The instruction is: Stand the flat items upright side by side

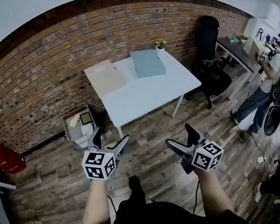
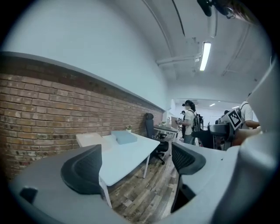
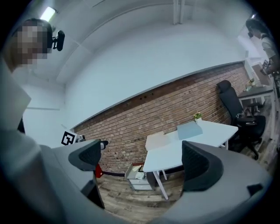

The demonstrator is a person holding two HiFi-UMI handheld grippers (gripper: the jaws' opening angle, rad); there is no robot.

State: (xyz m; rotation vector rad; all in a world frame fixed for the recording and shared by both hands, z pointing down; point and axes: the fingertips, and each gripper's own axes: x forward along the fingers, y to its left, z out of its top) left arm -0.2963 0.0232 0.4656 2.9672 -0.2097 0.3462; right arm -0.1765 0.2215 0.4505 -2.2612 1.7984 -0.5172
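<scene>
Two grippers are hanging wide open and empty, the left gripper (image 1: 111, 137) nearer the cream flat box (image 1: 106, 77), the right gripper (image 1: 179, 136) nearer the blue flat box (image 1: 147, 63), both lying flat at twelve o'clock, well ahead on the white table (image 1: 148, 96).

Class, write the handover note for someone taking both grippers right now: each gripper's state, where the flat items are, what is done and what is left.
Left gripper: jaws apart, nothing between them, held over the wooden floor short of the table.
Right gripper: the same, open and empty.
Items: a cream flat rectangular item and a light blue flat rectangular item lie flat and apart on the far half of the white rectangular table, near the brick wall.
Done: nothing; neither item is upright.
Left: step up to the table, then stand both items upright side by side.
</scene>
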